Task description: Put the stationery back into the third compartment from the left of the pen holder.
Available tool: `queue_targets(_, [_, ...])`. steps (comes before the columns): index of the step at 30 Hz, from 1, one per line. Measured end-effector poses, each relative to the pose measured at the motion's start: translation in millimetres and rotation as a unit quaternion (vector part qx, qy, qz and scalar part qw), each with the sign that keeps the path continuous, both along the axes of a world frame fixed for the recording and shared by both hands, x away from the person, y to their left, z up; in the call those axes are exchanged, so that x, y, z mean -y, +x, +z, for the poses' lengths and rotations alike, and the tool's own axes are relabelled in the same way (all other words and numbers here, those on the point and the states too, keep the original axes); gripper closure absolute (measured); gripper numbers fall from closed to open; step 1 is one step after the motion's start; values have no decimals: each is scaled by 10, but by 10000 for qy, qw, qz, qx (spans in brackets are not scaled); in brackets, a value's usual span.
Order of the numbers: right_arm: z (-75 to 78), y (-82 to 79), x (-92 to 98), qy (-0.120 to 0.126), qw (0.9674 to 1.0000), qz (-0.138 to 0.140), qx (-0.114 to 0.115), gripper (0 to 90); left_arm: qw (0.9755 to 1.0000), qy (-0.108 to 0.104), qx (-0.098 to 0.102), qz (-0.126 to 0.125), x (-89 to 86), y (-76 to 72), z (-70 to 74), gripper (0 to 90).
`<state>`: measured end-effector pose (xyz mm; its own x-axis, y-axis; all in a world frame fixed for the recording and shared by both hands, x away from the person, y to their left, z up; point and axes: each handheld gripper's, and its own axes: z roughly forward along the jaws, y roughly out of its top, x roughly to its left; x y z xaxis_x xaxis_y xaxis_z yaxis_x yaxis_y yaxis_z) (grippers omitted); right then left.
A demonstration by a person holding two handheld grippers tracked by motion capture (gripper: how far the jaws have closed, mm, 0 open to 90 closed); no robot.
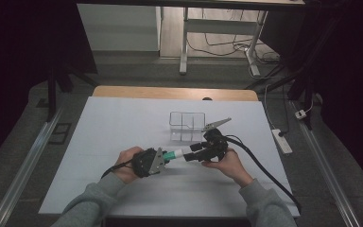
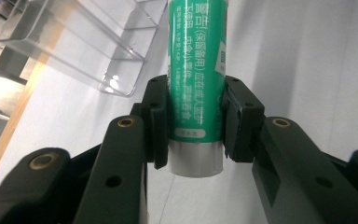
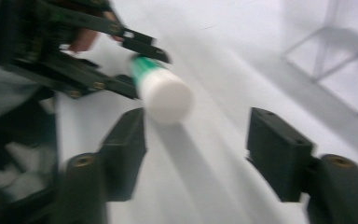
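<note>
- A rectangular table with a white, matte top [image 1: 123,127] fills the middle of the high view; a strip of light wooden edge [image 1: 175,92] shows along its far side.
- A clear plastic organiser box with dividers [image 1: 187,126] stands directly on the white top, right of centre, toward the far edge.
- Its transparent walls [image 2: 74,42] appear at upper left in the left gripper view.

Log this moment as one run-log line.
left tool: shut on green tube | right tool: open, off tube's white cap | clear organizer: behind
</note>
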<state>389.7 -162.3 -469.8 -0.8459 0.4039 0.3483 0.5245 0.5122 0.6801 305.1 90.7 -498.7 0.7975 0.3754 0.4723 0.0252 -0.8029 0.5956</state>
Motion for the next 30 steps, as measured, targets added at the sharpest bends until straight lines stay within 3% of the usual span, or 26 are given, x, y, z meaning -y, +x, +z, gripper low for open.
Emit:
queue_targets(4, [-13,-74,17,-175,9982,-137,551,341,9999,-123,-20,112,-49,20,12,649])
queue_targets(6, [-14,-95,27,-194,9976,-153,647,322,9996,-207,-60,176,-78,35,18,650])
queue_targets(9, [-25,-120,75,-23,9975,-196,672,312,9988,-386,-126,263,-127,57,29,650])
queue_targets(16, [-54,-174,152,338,9940,-336,983,308,9956,-803,-257,414,-205,87,53,649])
queue_targets(19, [-42,-222,130,533,9904,-367,1221,307,9934,-1010,-323,440,-219,89,73,649])
queue_targets(22, [-18,-281,101,759,9863,-352,1421,308,9916,-1193,-259,422,-218,79,100,649])
queue_targets(25, [-4,-317,80,983,9825,-427,1522,312,9905,-1295,-228,407,-199,69,106,649])
queue_targets(30, [-7,-350,37,1163,9800,-460,1551,333,9891,-1408,-225,356,-145,61,107,649])
